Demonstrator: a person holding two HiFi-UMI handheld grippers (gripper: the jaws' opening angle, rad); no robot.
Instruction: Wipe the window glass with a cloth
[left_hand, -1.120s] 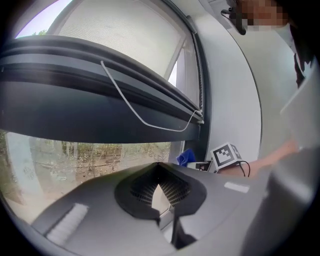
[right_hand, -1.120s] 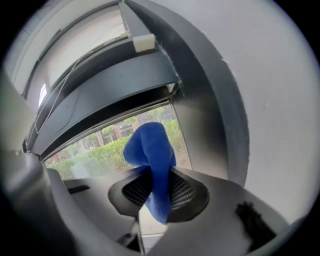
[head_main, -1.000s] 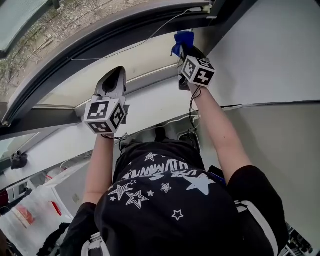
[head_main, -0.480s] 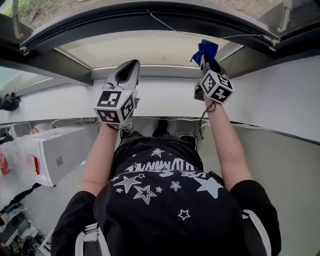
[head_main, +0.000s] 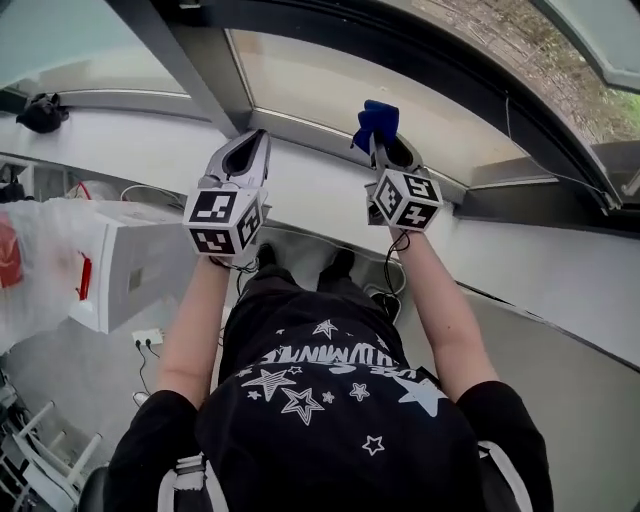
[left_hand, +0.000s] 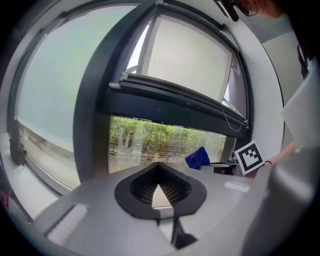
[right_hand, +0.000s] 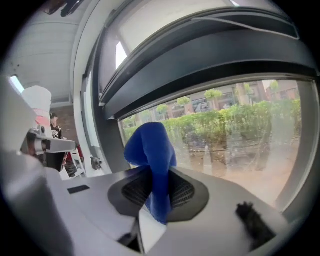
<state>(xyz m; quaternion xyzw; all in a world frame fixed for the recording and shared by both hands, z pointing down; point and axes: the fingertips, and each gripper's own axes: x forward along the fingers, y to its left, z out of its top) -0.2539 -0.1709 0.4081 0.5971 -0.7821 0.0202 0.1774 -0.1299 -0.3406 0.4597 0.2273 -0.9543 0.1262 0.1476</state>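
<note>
Now the right gripper (head_main: 379, 143) is clamped on the blue cloth (right_hand: 152, 148) and holds it up near the window glass (right_hand: 243, 131). To its left, the left gripper (left_hand: 159, 173) has its jaws together, with nothing between them.

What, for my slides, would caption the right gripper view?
Right hand-held gripper shut on a blue cloth, held up before the window glass, green hedges outside.

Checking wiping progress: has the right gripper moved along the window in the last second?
Yes. The right gripper, holding the cloth, has shifted left along the frame, away from its right corner toward the mullion.
</note>
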